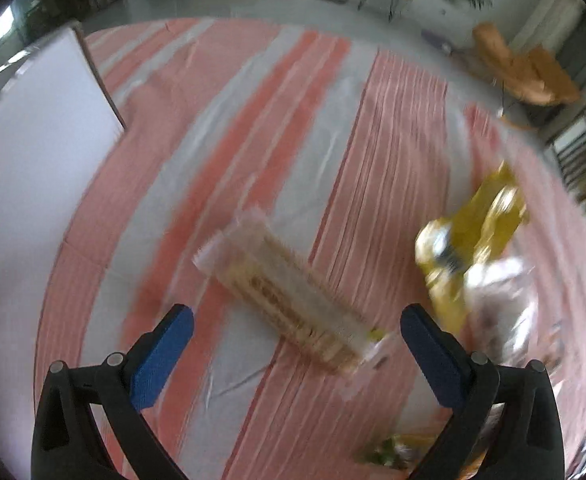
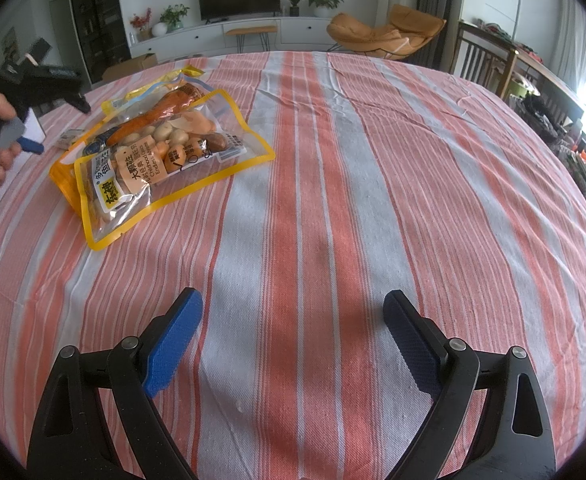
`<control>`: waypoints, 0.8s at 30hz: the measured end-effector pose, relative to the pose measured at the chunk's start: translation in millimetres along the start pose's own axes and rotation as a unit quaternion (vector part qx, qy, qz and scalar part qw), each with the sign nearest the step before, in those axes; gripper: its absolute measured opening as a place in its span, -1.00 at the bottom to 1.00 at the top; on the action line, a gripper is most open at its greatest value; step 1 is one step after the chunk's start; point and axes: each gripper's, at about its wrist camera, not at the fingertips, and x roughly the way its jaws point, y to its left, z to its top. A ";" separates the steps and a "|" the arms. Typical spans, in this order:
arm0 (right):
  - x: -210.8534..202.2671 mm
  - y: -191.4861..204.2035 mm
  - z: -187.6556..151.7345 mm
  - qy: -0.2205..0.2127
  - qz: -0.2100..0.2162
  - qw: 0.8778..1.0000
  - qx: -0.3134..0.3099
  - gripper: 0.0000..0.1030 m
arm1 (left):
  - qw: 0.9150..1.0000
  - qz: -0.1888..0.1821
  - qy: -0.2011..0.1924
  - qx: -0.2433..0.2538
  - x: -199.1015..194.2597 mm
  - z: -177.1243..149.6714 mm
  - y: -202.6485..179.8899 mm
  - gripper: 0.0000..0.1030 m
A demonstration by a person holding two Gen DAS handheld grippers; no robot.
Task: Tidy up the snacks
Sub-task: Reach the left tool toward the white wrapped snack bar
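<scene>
In the blurred left wrist view, a long clear pack of wafer biscuits (image 1: 293, 292) lies on the striped tablecloth (image 1: 393, 140), just ahead of my open, empty left gripper (image 1: 297, 320). Yellow-edged snack bags (image 1: 481, 236) lie to its right. In the right wrist view, the same clear yellow-edged snack bags (image 2: 161, 152) lie stacked at the far left of the cloth (image 2: 333, 200). My right gripper (image 2: 293, 312) is open and empty above bare cloth, well away from them. The left gripper (image 2: 33, 88), held in a hand, shows beyond the bags.
A white board or box (image 1: 33, 160) stands at the left of the table. Another green-and-yellow packet (image 1: 389, 448) lies near the bottom right of the left wrist view. An orange lounge chair (image 2: 385, 32), wooden chairs (image 2: 489, 60) and a TV unit (image 2: 237, 32) stand beyond the table.
</scene>
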 end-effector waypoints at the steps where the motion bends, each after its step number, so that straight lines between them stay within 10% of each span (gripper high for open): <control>1: 0.1 0.1 0.1 0.000 0.000 1.000 0.000 0.83 | 0.999 0.014 -0.019 0.021 -1.1 -3.4 -3.8 1.00; 10: -0.3 -0.6 -1.0 0.000 0.000 1.000 0.000 0.83 | 0.994 0.017 -0.063 0.088 -4.3 -16.2 13.6 0.80; 15: -0.2 -0.7 -1.0 0.000 0.000 1.000 0.000 0.83 | 0.988 0.003 -0.094 0.124 -19.5 -27.8 33.4 -0.77; 24: -0.2 -0.8 -1.0 0.000 0.000 1.000 0.000 0.83 | 0.977 -0.042 -0.110 0.175 -51.1 -102.9 83.9 -0.87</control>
